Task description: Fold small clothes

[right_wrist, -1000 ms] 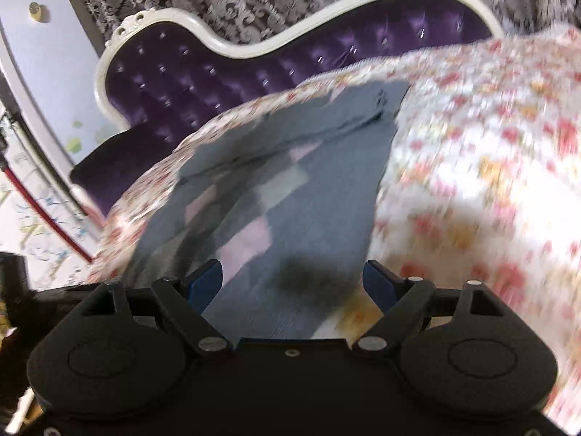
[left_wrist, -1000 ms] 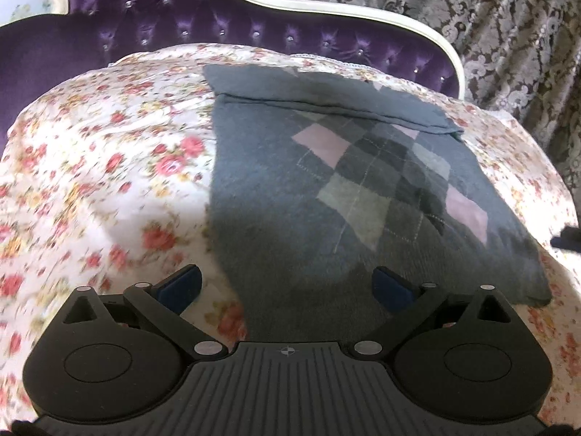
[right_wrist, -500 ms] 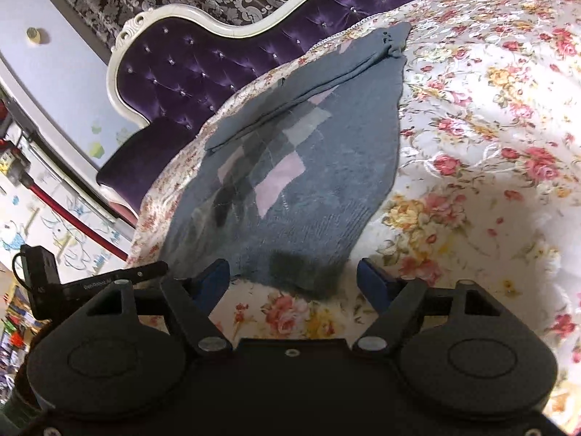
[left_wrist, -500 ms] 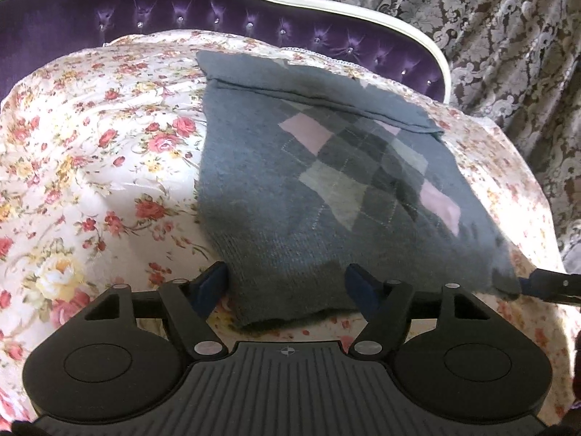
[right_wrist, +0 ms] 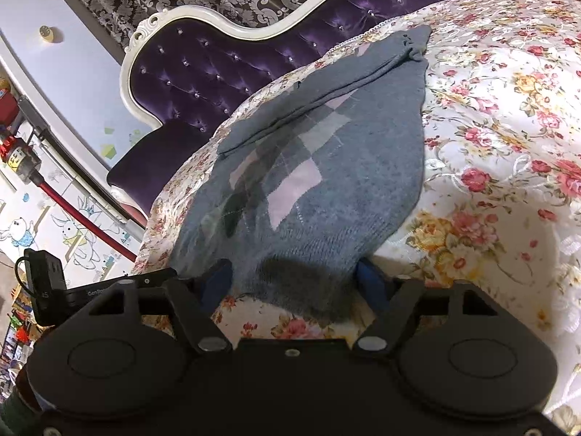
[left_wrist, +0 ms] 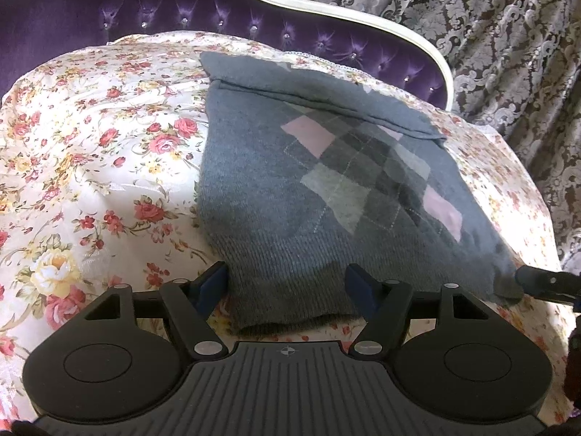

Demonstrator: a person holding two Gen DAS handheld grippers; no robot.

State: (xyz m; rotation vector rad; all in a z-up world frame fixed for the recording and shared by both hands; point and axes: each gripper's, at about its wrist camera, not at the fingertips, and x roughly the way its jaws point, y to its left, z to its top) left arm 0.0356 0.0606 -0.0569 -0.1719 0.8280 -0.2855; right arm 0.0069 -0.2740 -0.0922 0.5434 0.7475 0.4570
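On the floral quilted bedspread [left_wrist: 109, 167], the grey argyle knit sweater [left_wrist: 308, 189] is lying flat; left gripper [left_wrist: 287, 287] and right gripper [right_wrist: 294, 283] are closing, each straddling a near hem corner, not yet clamping.

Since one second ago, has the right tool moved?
Yes. The right tool came closer to the grey sweater's near corner, which now lies between its closing jaws.

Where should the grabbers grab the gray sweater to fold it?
Probably the two near corners of the gray sweater's bottom hem, coming from the near side. It lies flat on the flowery bedspread. The left gripper and right gripper are closing around those corners.
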